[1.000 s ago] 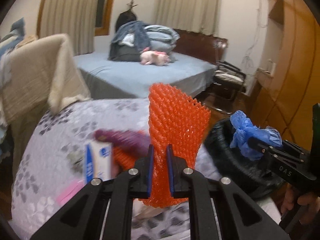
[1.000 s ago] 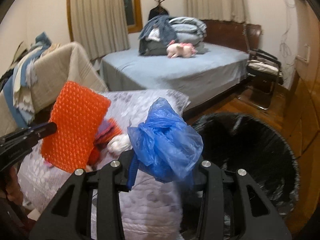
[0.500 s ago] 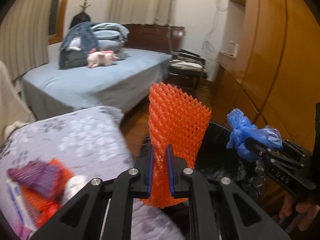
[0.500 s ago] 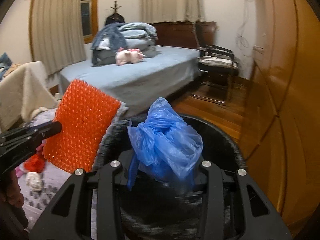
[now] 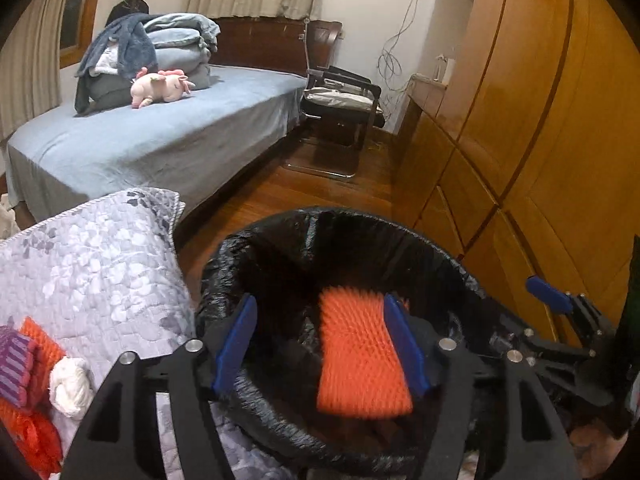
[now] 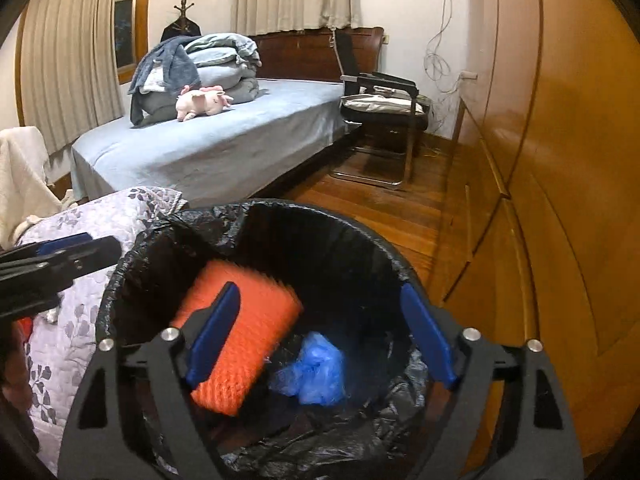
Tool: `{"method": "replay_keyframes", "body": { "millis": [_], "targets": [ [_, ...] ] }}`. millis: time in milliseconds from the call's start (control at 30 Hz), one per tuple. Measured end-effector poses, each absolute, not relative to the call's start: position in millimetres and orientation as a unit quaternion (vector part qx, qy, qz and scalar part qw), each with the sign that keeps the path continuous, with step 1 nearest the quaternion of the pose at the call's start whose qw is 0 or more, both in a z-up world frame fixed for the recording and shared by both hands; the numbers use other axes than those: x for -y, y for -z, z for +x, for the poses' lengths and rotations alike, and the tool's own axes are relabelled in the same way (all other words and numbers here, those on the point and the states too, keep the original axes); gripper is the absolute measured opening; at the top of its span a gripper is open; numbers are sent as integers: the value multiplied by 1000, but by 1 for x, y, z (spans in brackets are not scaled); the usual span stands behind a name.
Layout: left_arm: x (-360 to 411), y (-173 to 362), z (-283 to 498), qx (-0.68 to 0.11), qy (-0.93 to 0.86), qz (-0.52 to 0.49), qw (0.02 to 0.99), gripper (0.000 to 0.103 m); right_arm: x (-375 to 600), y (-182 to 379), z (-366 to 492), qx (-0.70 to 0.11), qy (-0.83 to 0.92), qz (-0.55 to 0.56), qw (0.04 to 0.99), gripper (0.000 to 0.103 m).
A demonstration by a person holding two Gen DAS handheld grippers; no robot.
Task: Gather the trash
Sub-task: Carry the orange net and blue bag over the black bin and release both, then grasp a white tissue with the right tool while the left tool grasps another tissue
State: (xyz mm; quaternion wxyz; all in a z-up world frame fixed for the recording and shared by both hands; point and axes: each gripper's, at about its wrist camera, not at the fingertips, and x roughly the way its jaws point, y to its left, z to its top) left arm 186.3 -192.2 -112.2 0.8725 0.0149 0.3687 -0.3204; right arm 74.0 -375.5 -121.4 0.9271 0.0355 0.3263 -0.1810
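Note:
A black-lined trash bin (image 5: pixel 340 220) (image 6: pixel 400 268) stands beside the quilted bed. My left gripper (image 5: pixel 322 344) is open over the bin, and the orange foam net (image 5: pixel 360 356) is blurred, dropping inside between its fingers. My right gripper (image 6: pixel 320 336) is open over the bin. In the right wrist view the orange net (image 6: pixel 244 340) and the crumpled blue plastic bag (image 6: pixel 316 368) are inside the bin. The right gripper's blue fingertip (image 5: pixel 548 294) shows at the bin's right edge. The left gripper's fingers (image 6: pixel 76 248) show at the left.
On the quilt (image 5: pixel 100 264) at the left lie a purple net (image 5: pixel 14 364), an orange net (image 5: pixel 28 432) and a white wad (image 5: pixel 72 386). A wooden wardrobe (image 5: pixel 520 120) runs along the right. A blue bed (image 6: pixel 224 136) and a chair (image 6: pixel 380 108) stand behind.
Both grippers swung from the quilt to over the bin and opened. The orange net left the left gripper and the blue bag left the right gripper; both are now in the bin.

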Motion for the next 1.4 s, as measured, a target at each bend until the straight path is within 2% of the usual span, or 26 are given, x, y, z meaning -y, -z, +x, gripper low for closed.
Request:
{"method": "replay_keyframes", "body": {
  "millis": [167,333,467,767,1067,1267,1400],
  "targets": [
    [156,102,175,-334,280,26,900,83,362,113,72,-312,184,35,931,98],
    [102,90,158,-307,224,23,925,92,323,102,82,-308,146,43,939,98],
    [53,84,141,-289,168,27,942,93,281,98,92,-301,98,35,948,98],
    [-46,99,114,-302,45,9,952,93,189,101,118,-303,-9,26,953,98],
    [-98,119,115,-297,-26,-5,954,93,109,130,156,-321,-83,-11,943,97],
    [-107,130,123,-297,-44,2,954,93,83,163,182,-359,-105,-26,927,82],
    [-113,133,130,-296,-53,2,954,93,76,175,193,-374,-104,-29,921,82]
  ]
}}
